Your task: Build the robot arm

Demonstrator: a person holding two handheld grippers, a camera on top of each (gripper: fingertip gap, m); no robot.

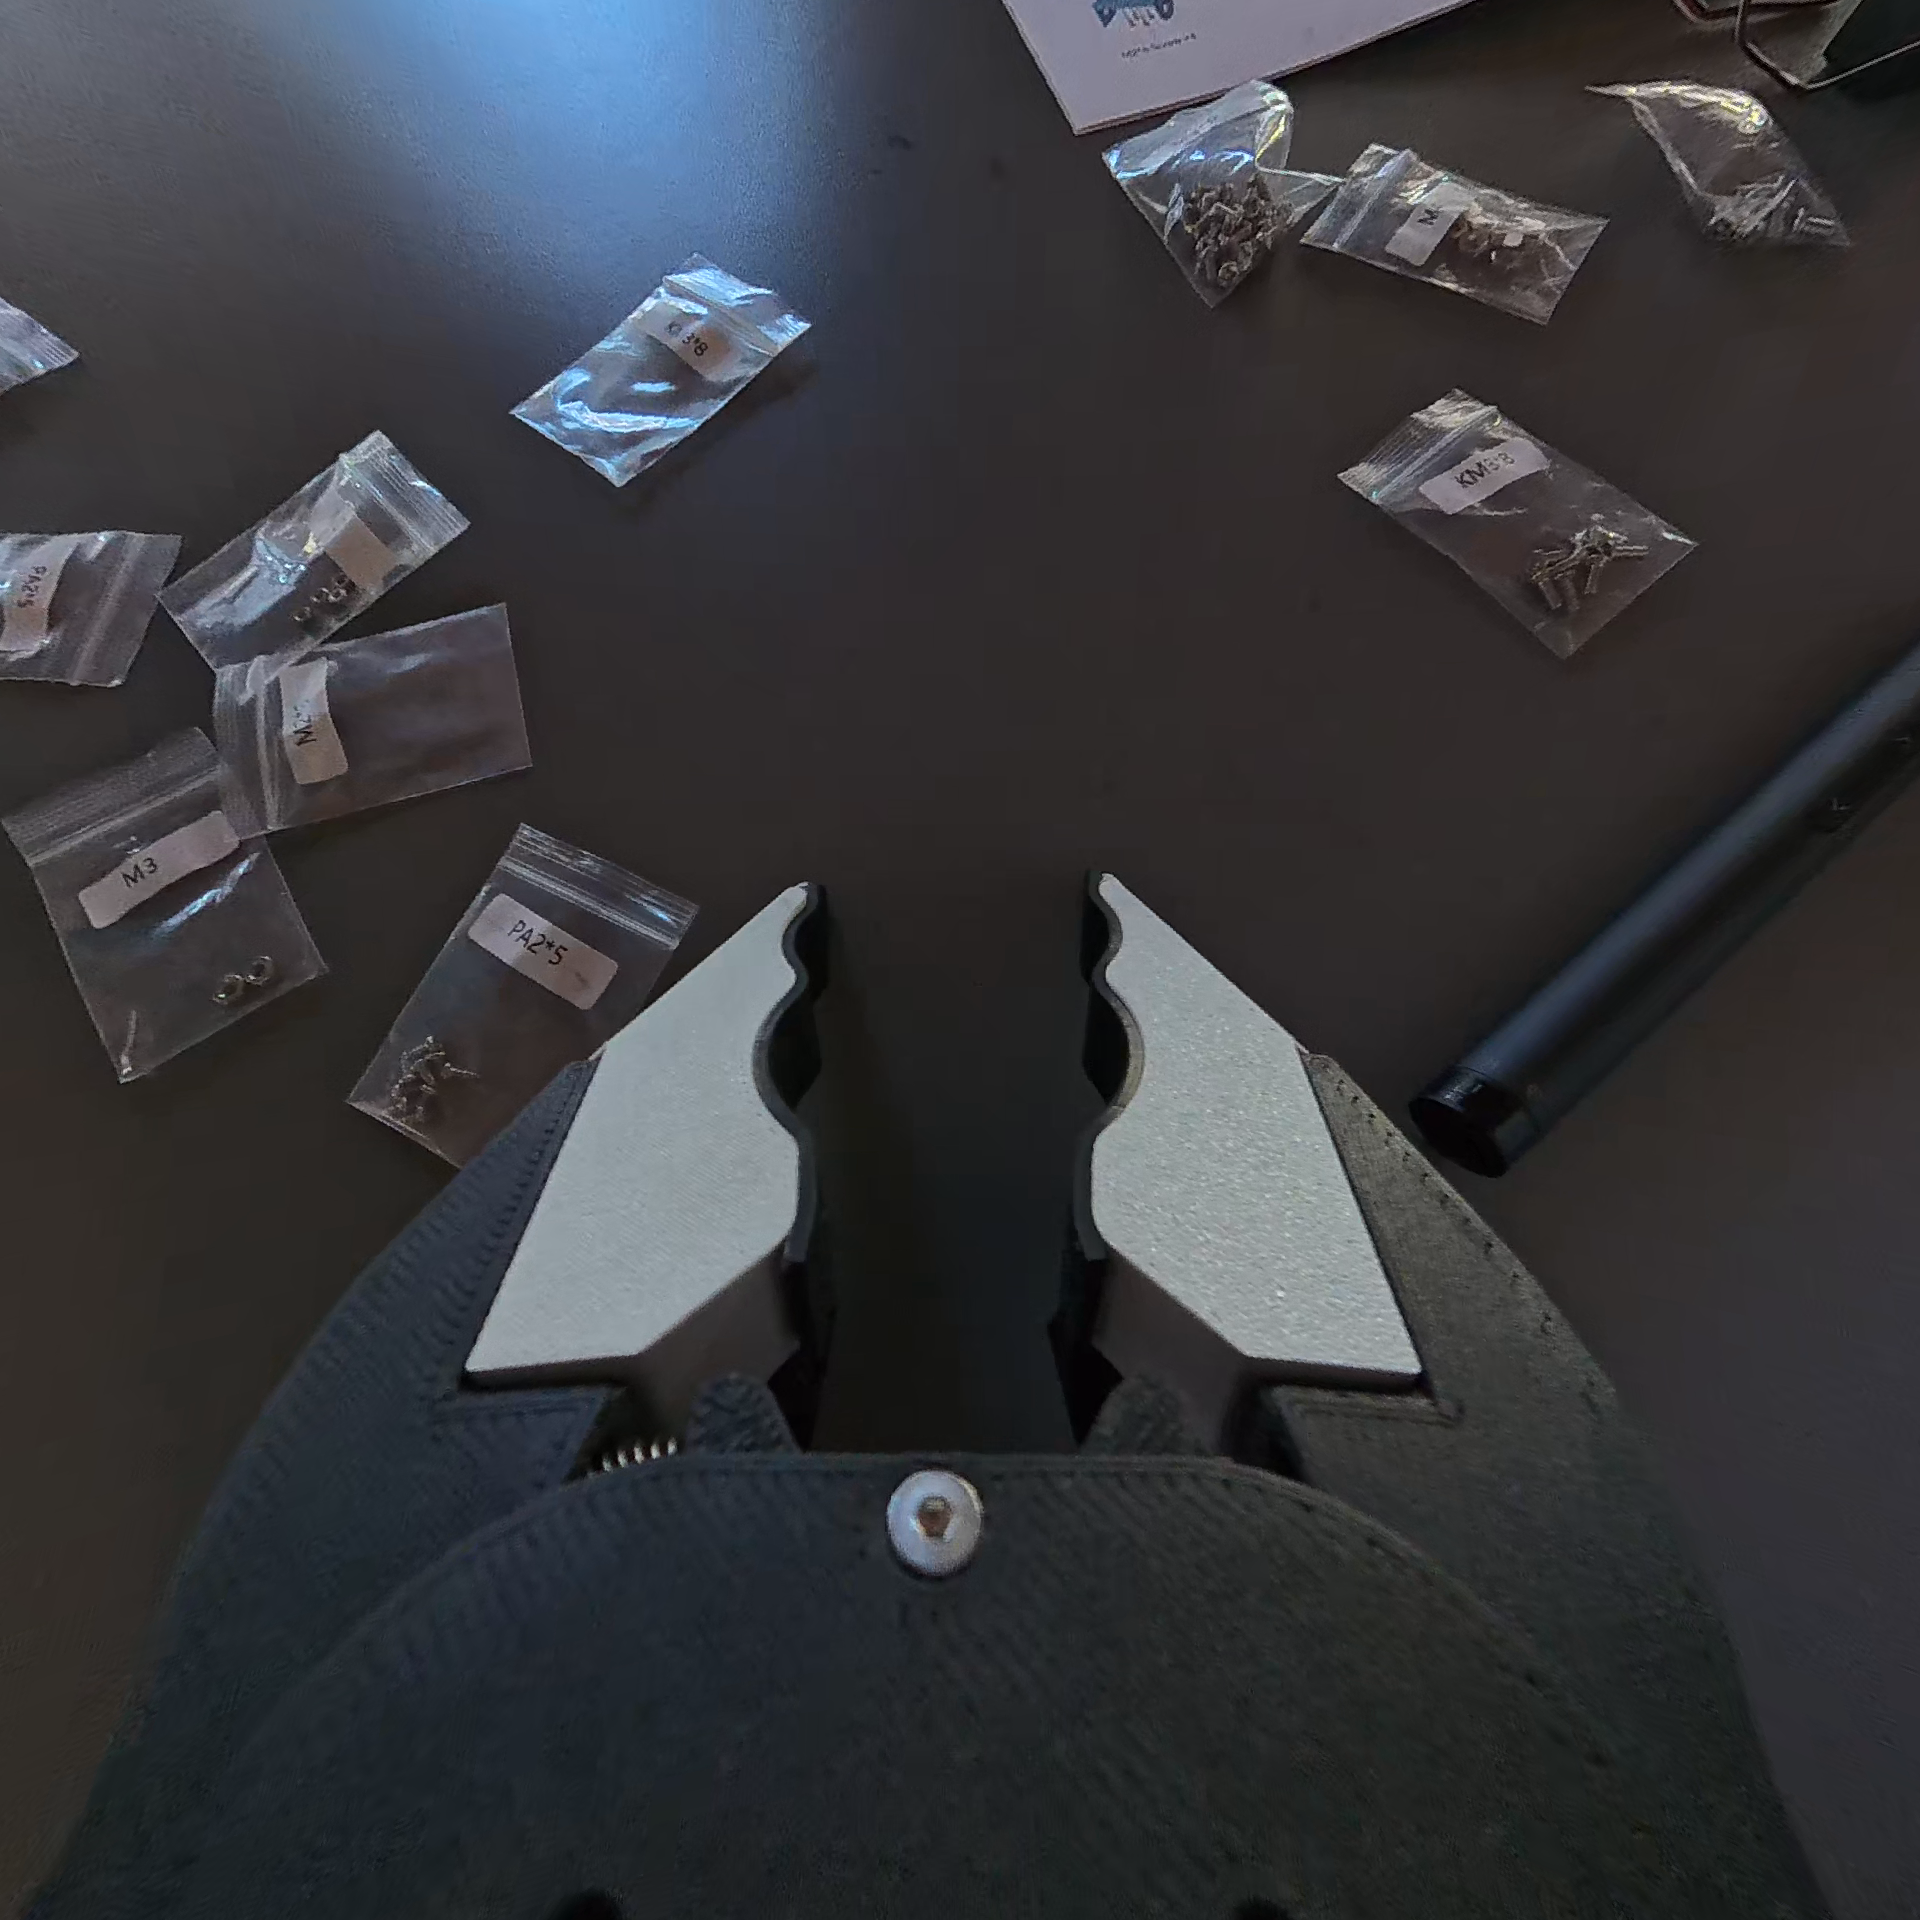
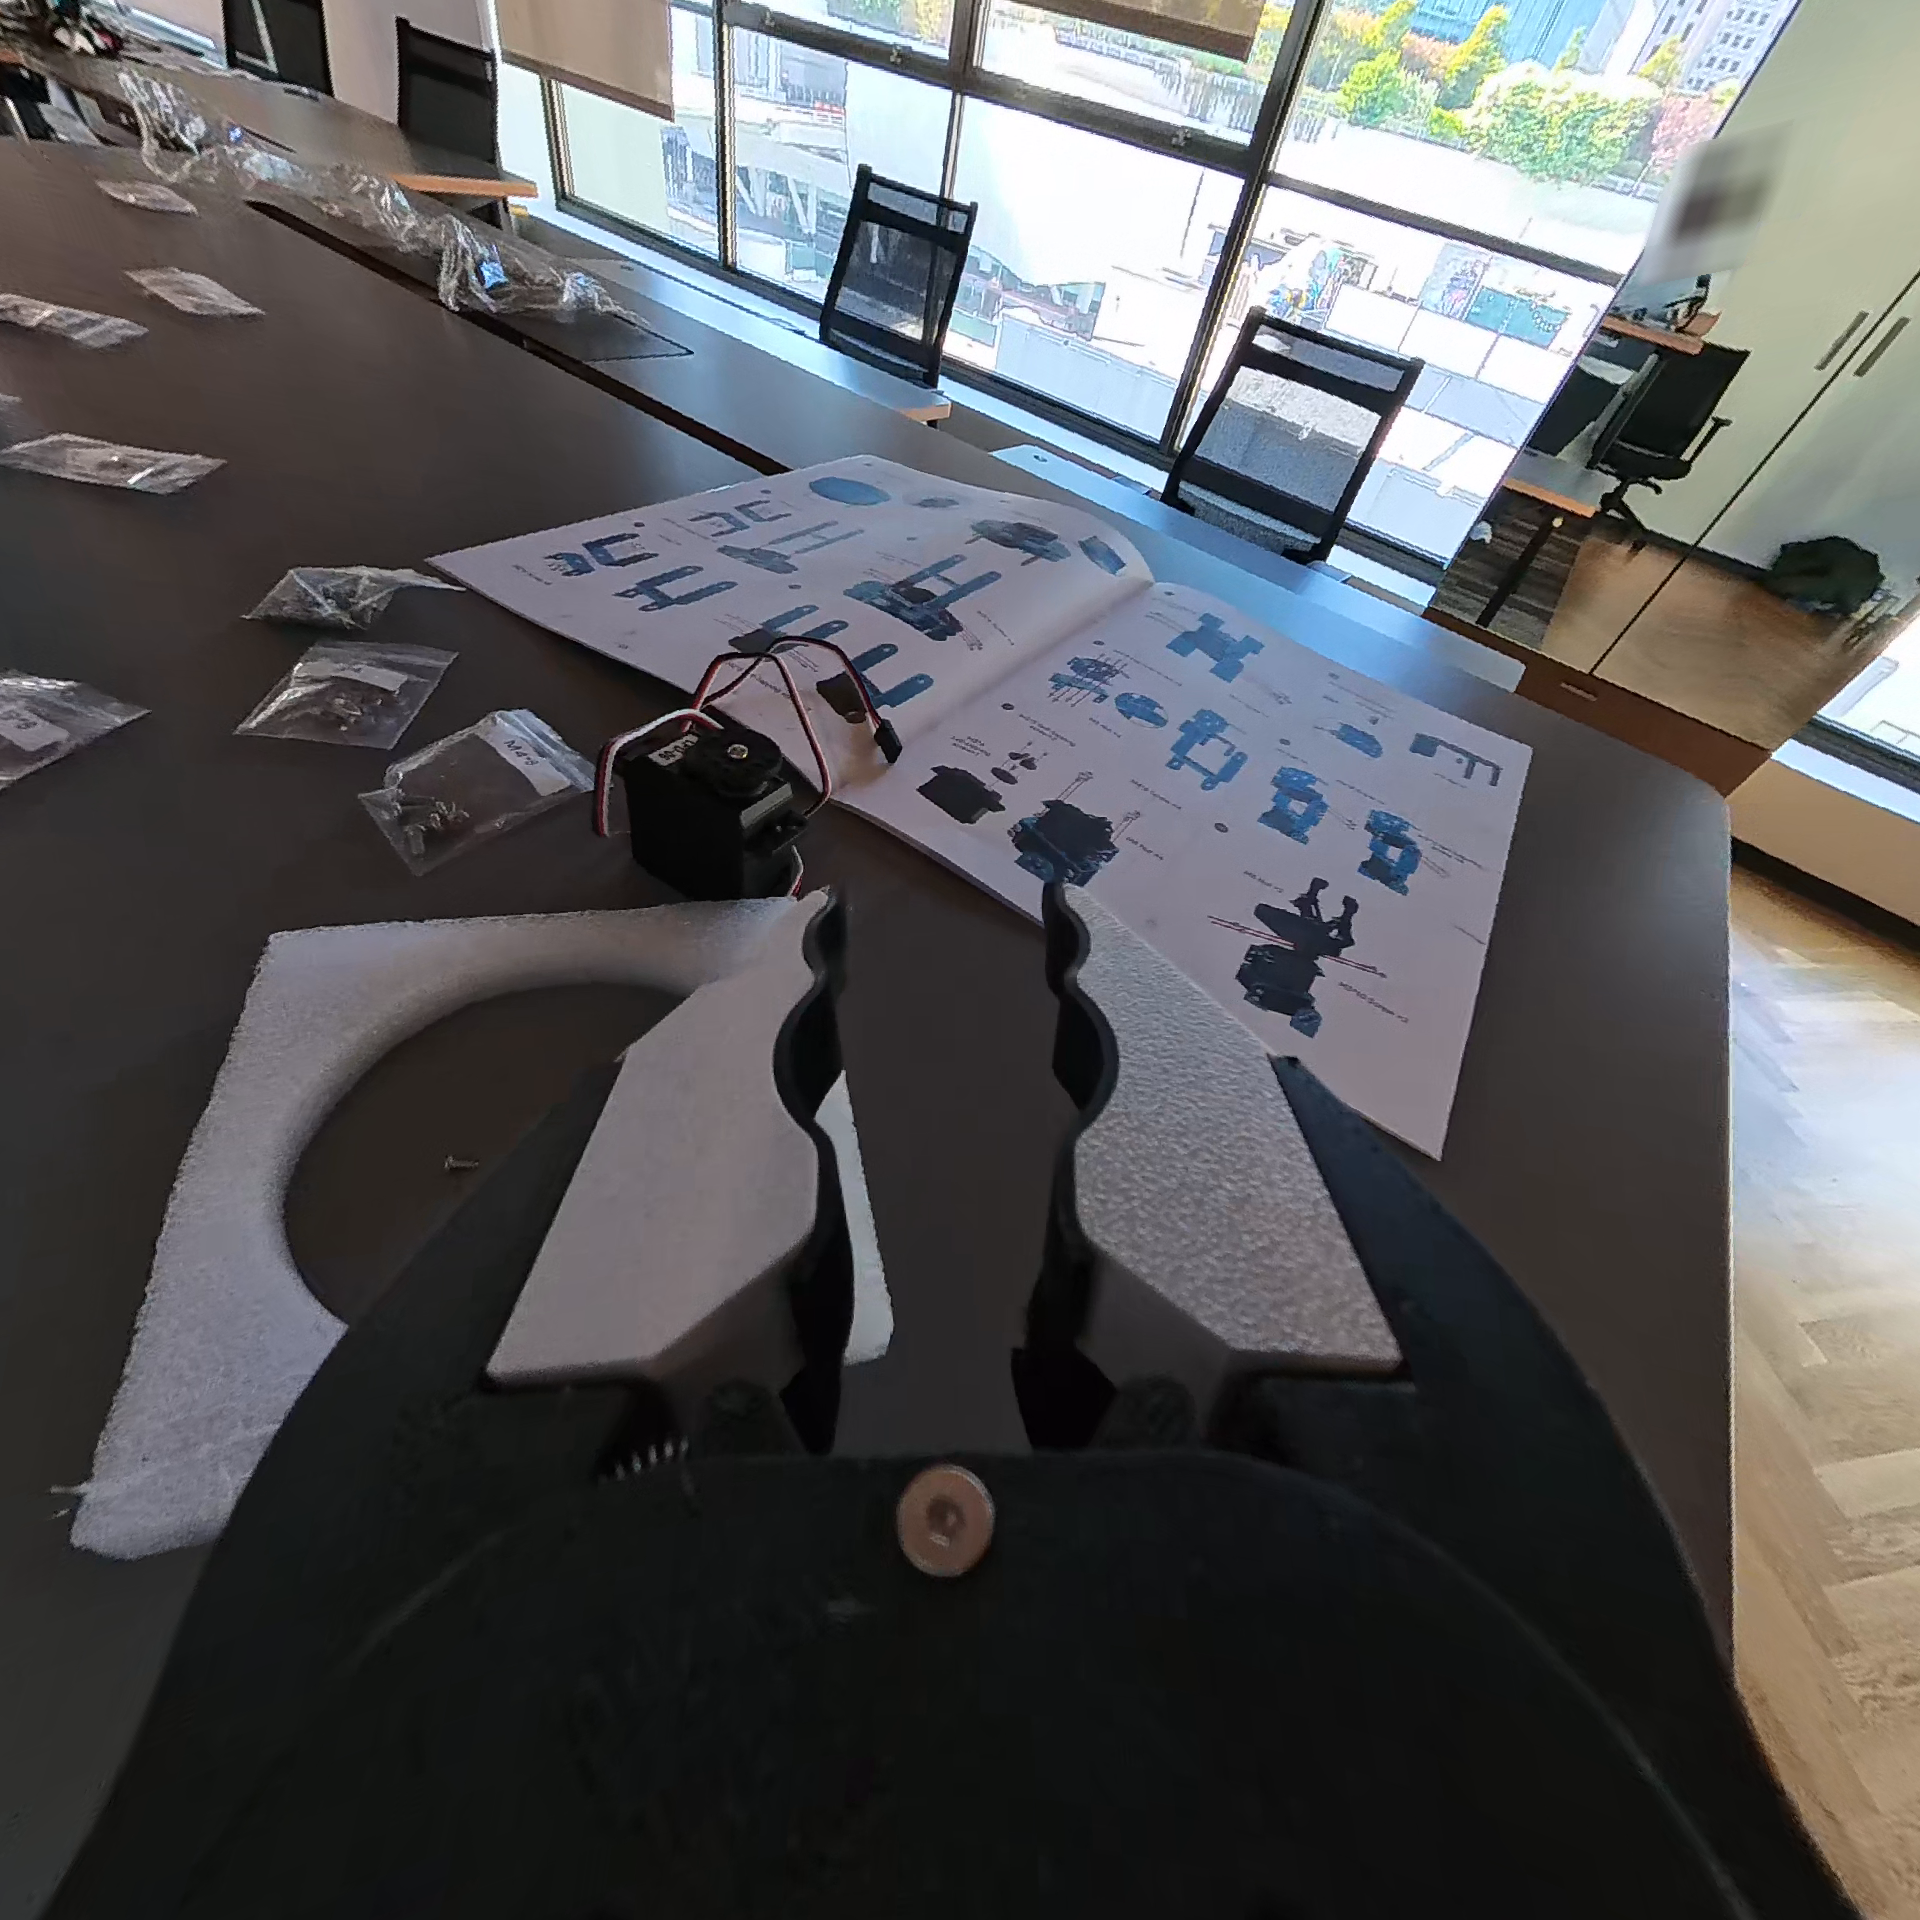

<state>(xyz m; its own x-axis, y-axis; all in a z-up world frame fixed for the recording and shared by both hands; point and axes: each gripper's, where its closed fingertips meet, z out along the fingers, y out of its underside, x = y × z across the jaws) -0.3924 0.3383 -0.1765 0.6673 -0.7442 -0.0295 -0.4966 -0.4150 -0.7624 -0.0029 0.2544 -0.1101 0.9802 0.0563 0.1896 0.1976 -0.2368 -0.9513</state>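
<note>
Dark table (image 1: pixel 987 623) bare between bag clusters, left gripper (image 1: pixel 954 914) parted empty, right gripper (image 2: pixel 940 909) parted near servo (image 2: pixel 712 805), table edge rightward

Dark brown table (image 1: pixel 987 644), clear bags (image 1: pixel 662 369), white foam (image 2: pixel 208 1195), black servo (image 2: pixel 707 821), blue-printed manual (image 2: pixel 1195 748)

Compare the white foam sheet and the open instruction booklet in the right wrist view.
The foam sheet is plain white with a round hole cut through it; the instruction booklet is whole and printed with blue and black diagrams. The foam sheet lies under the right gripper, on its left; the instruction booklet lies ahead and to the right. A black servo trails its wires onto the booklet, not the foam. Both lie flat on the dark table.
</note>
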